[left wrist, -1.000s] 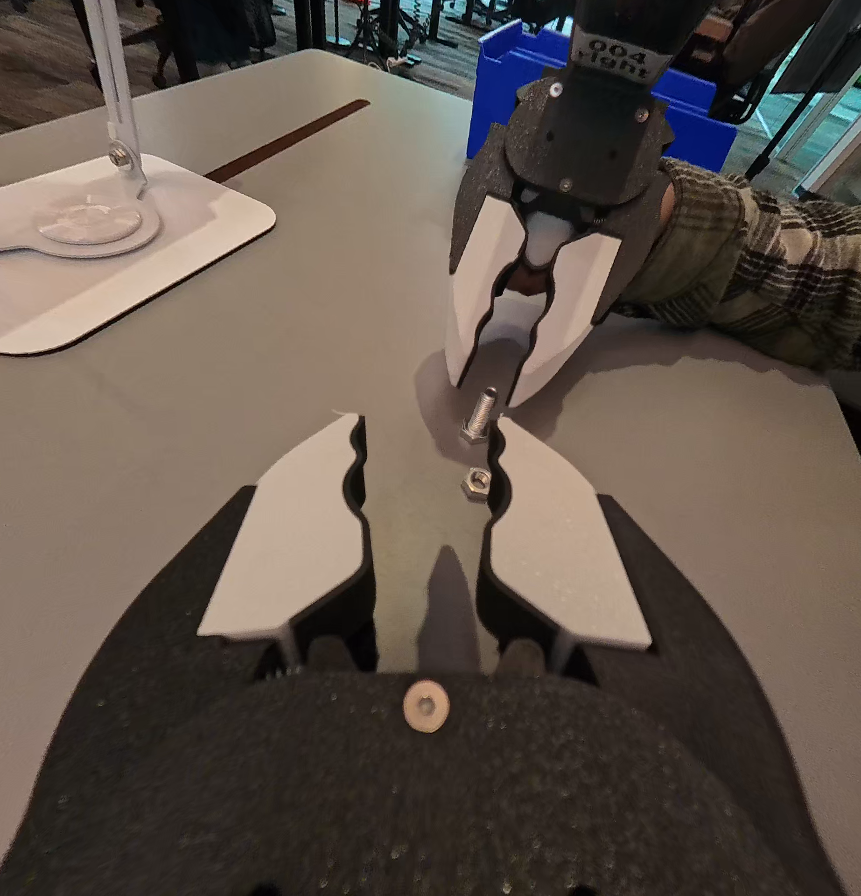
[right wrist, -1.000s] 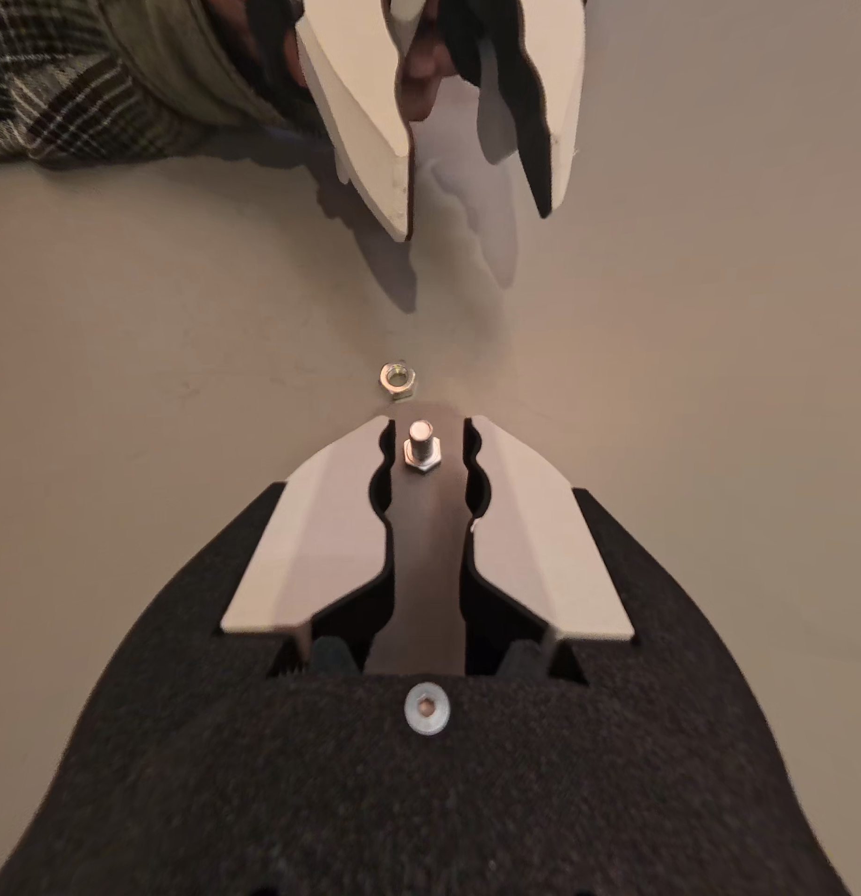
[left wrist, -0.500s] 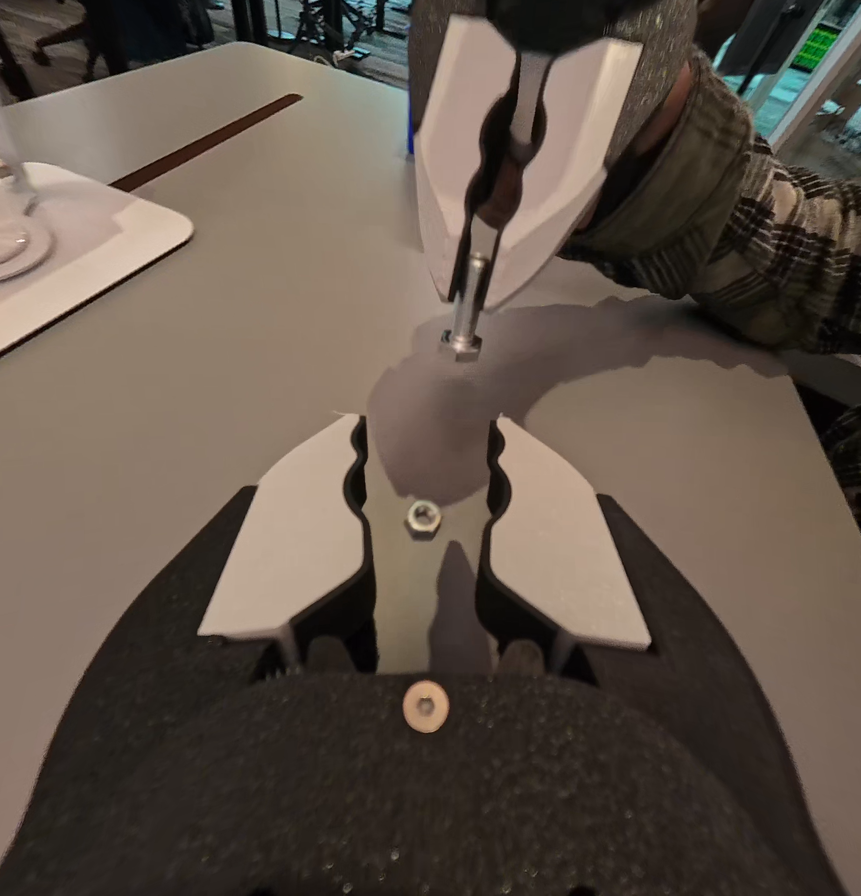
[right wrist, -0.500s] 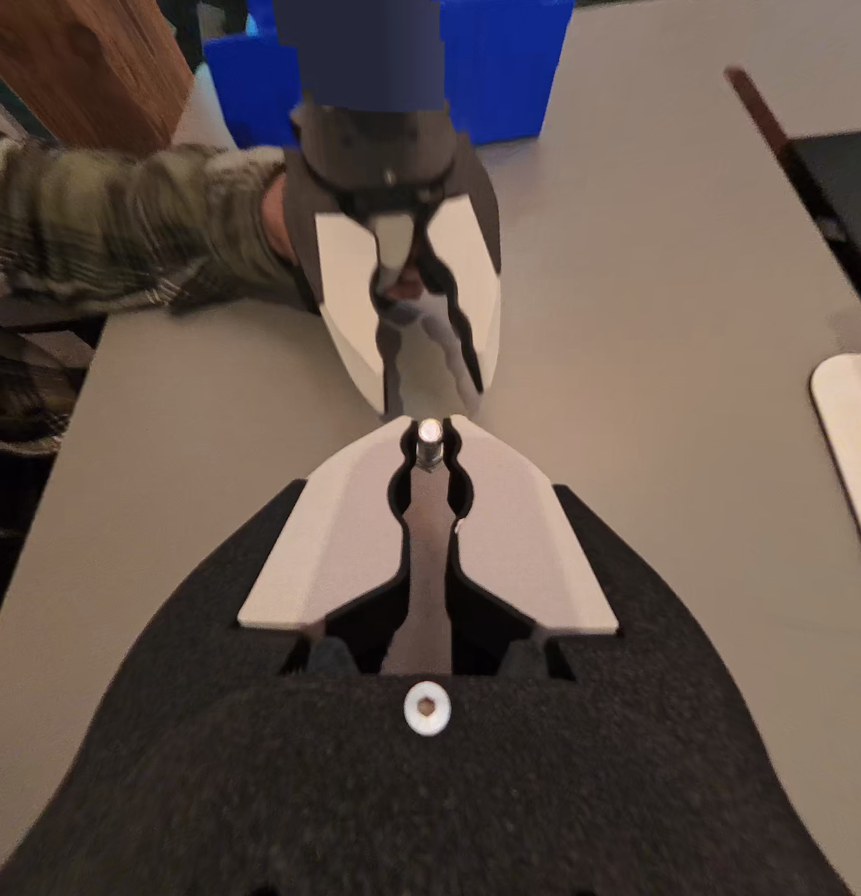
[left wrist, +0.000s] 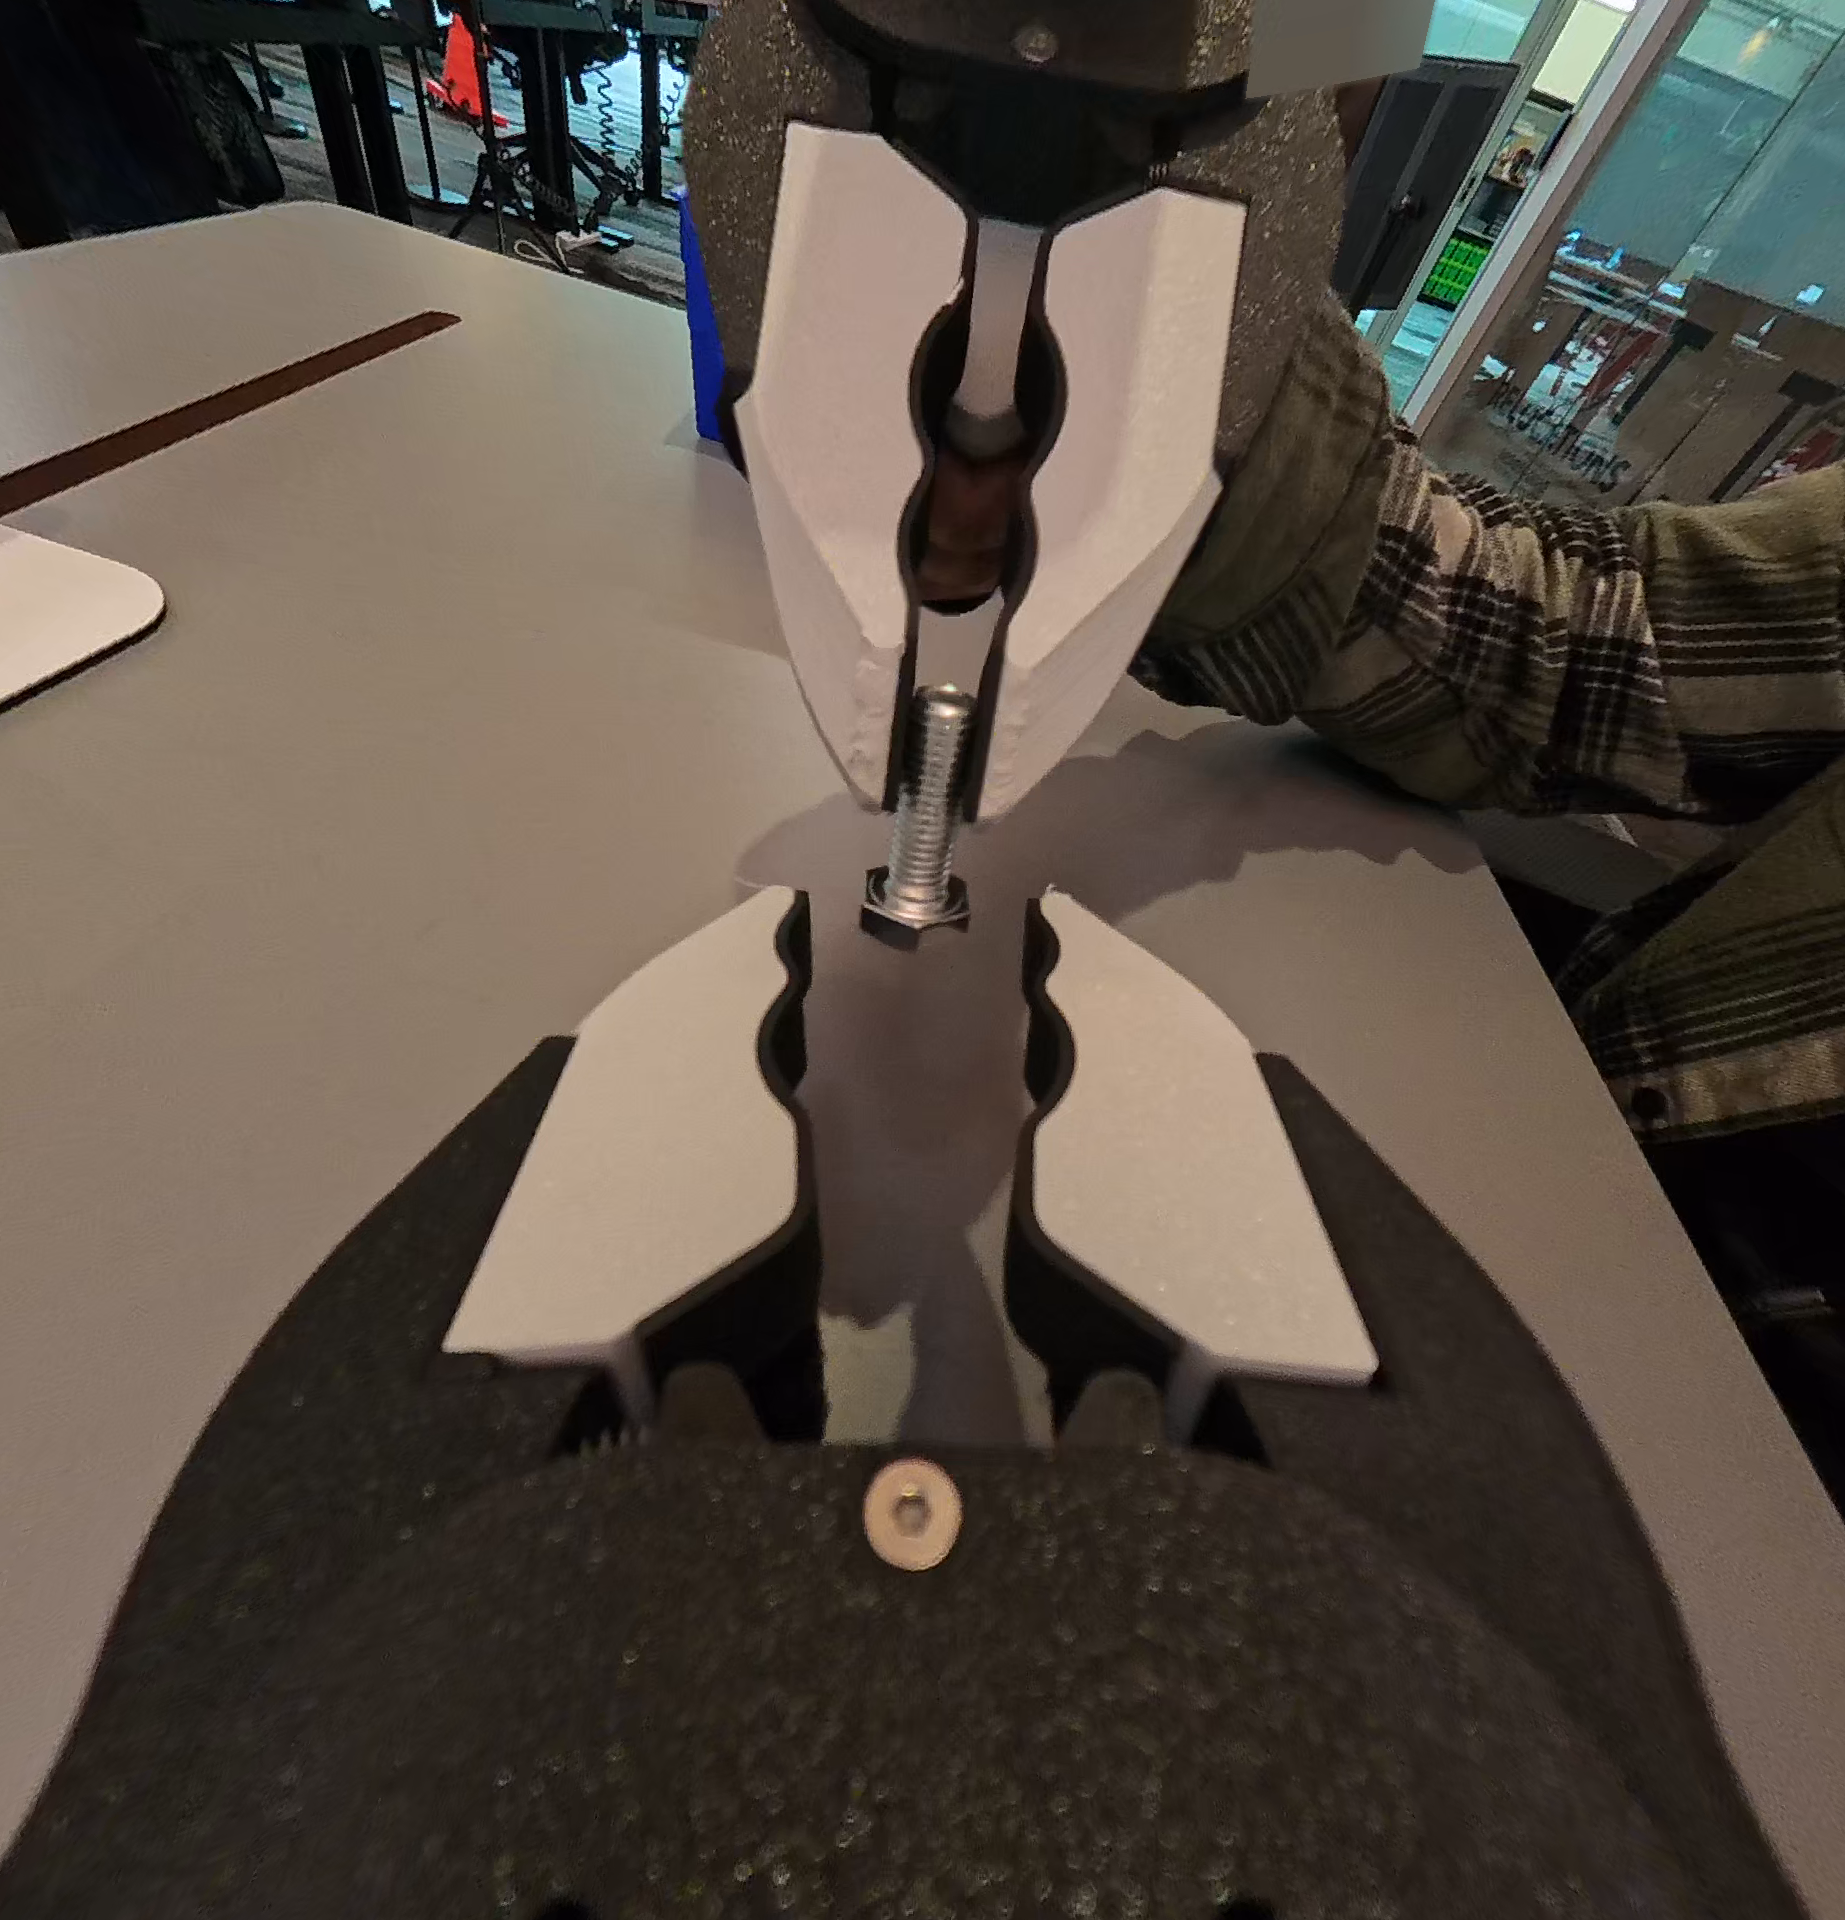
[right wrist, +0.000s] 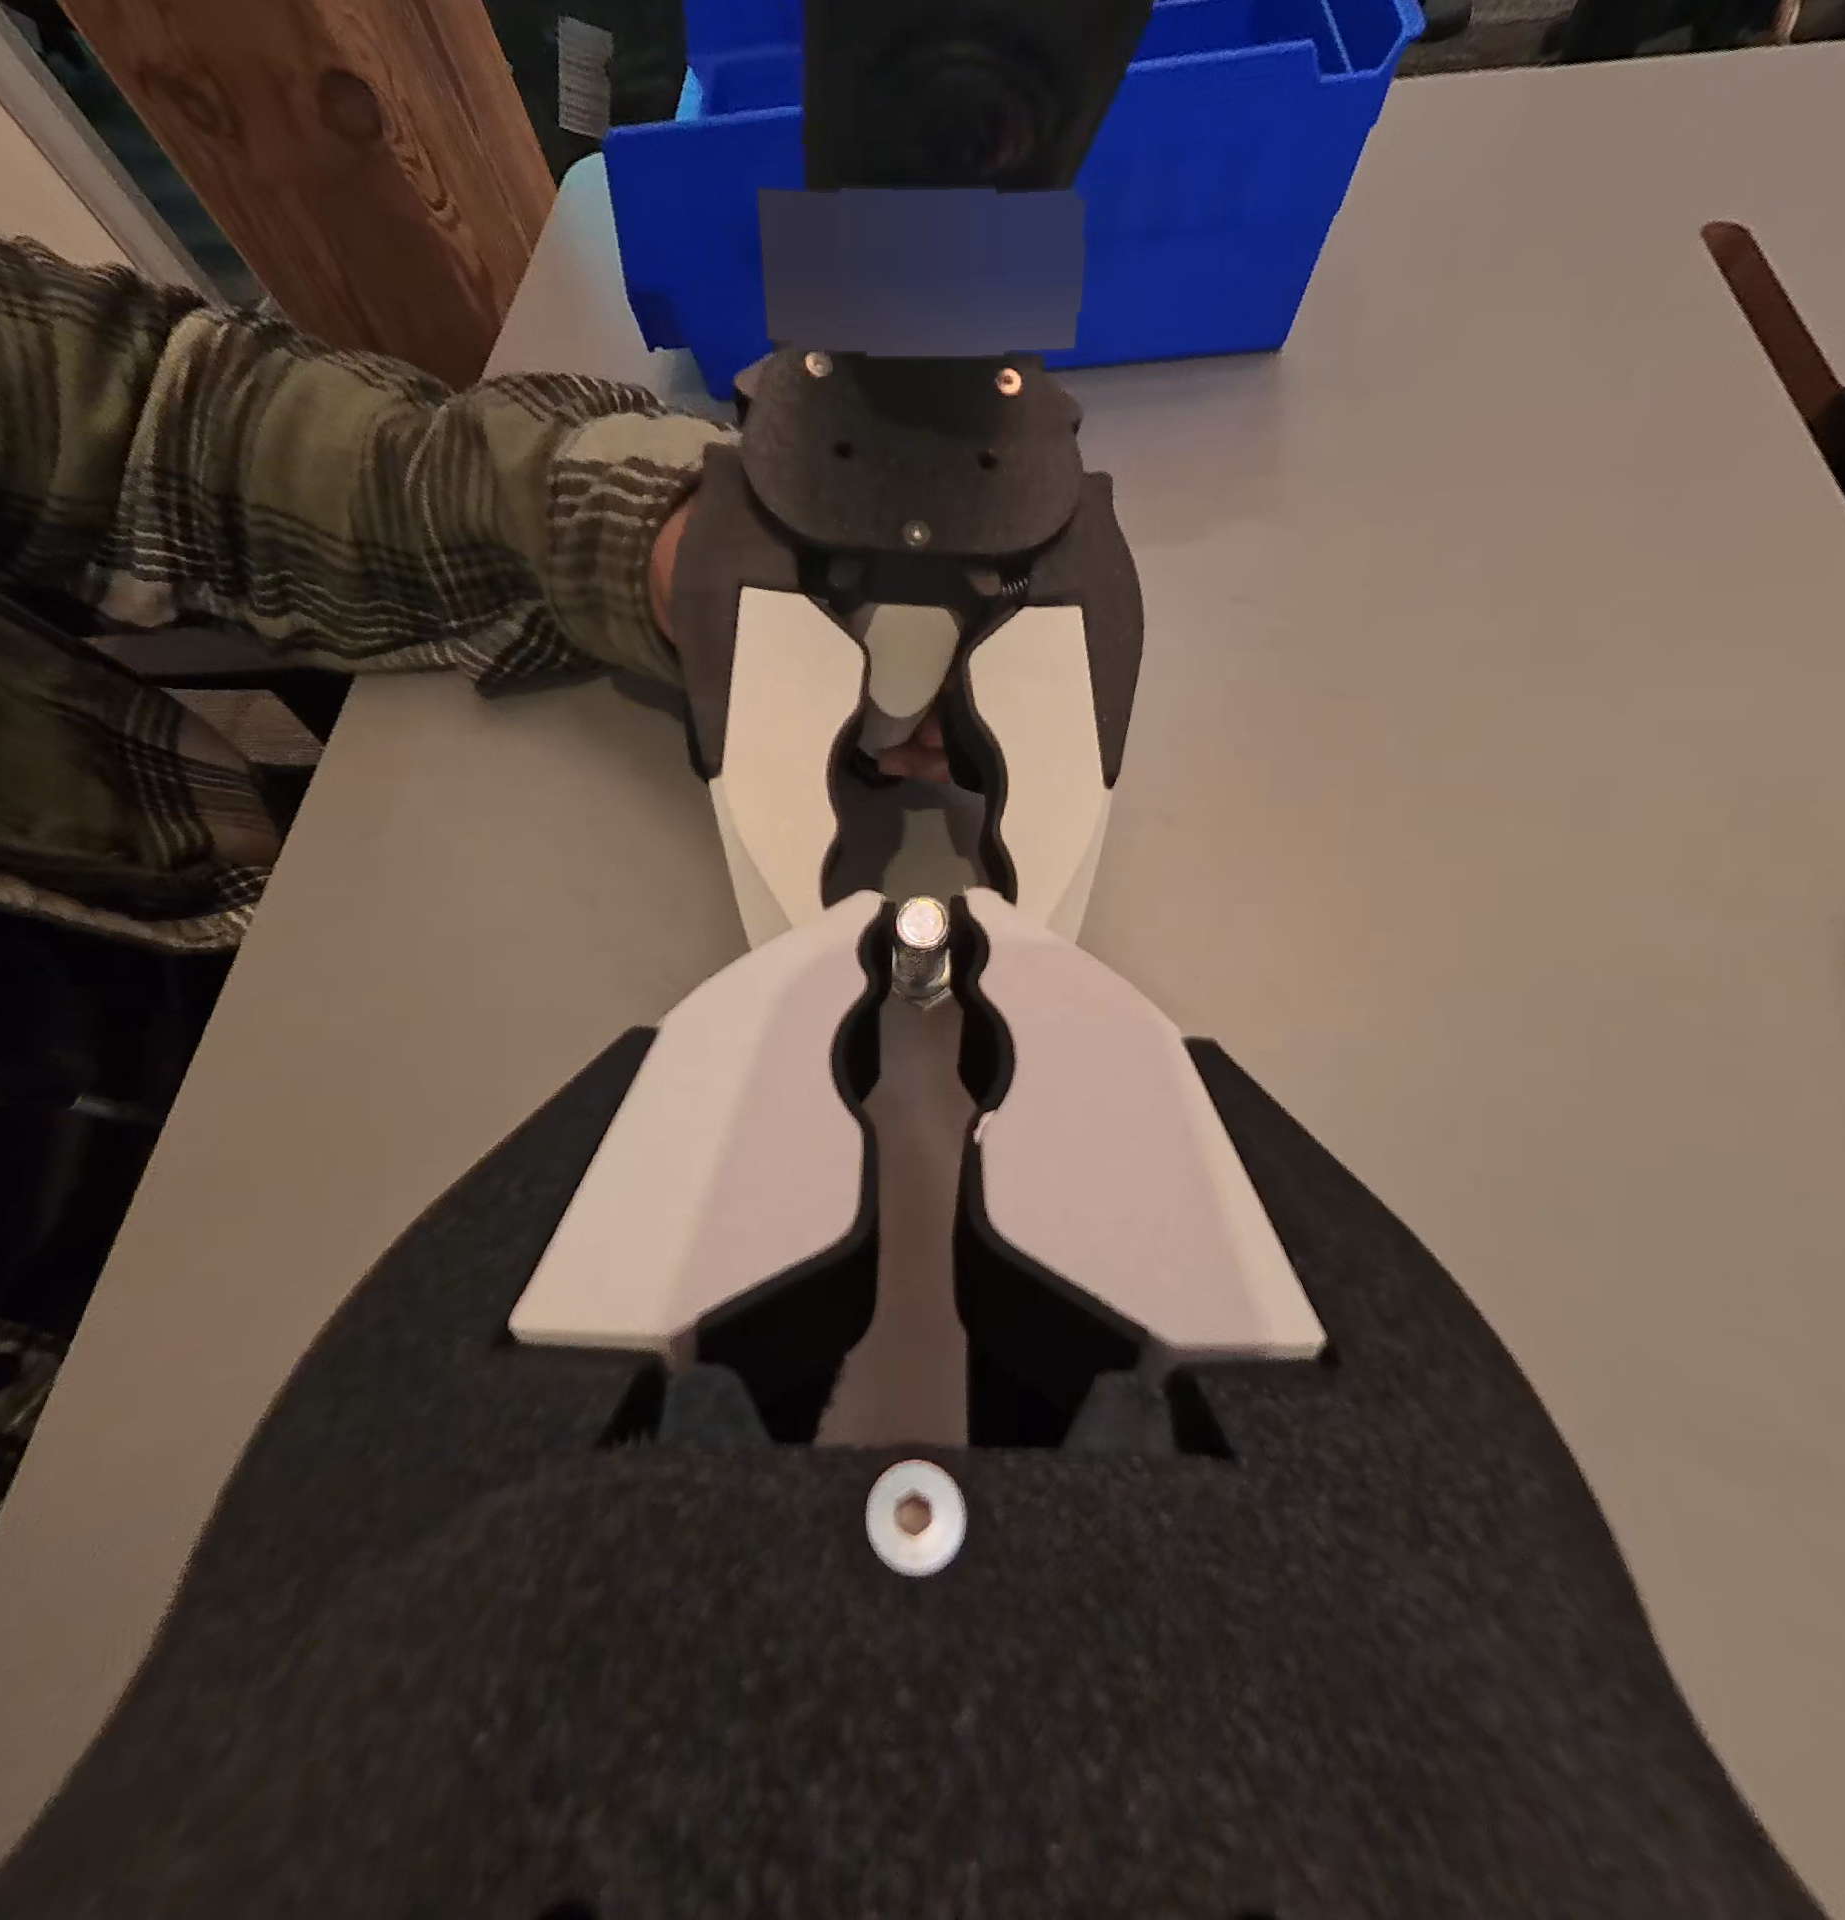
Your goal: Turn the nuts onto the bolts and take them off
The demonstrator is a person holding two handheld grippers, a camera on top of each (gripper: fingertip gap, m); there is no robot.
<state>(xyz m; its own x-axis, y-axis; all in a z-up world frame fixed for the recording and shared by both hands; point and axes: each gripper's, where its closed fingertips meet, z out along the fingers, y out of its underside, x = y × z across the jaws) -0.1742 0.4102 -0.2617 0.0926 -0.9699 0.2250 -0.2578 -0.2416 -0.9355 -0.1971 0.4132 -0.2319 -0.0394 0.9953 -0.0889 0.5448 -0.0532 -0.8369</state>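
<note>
My right gripper (right wrist: 920, 925) is shut on the threaded shank of a silver bolt (right wrist: 918, 961). In the left wrist view the bolt (left wrist: 923, 821) hangs from the right gripper (left wrist: 933, 800), hex head down, just above the grey table (left wrist: 430, 727). My left gripper (left wrist: 918, 914) is open and empty. Its fingertips sit on either side of the bolt head without touching it. In the right wrist view the left gripper (right wrist: 918, 883) faces mine, jaws apart. No nut shows in either view.
A blue bin (right wrist: 1209, 208) stands at the table's far end. A white base plate (left wrist: 35, 613) lies at the left, beyond a dark strip (left wrist: 222, 405). Plaid sleeves (left wrist: 1520, 644) rest along the table's right edge. The tips of both grippers are at nearly the same place. The white base plate (left wrist: 35, 613) is about equally far from each gripper, around 30 centimeters.
The right gripper shut on the bolt and lifted it off the table, then brought it toward the left fingertips. The nut that lay between the left fingers is out of sight.
</note>
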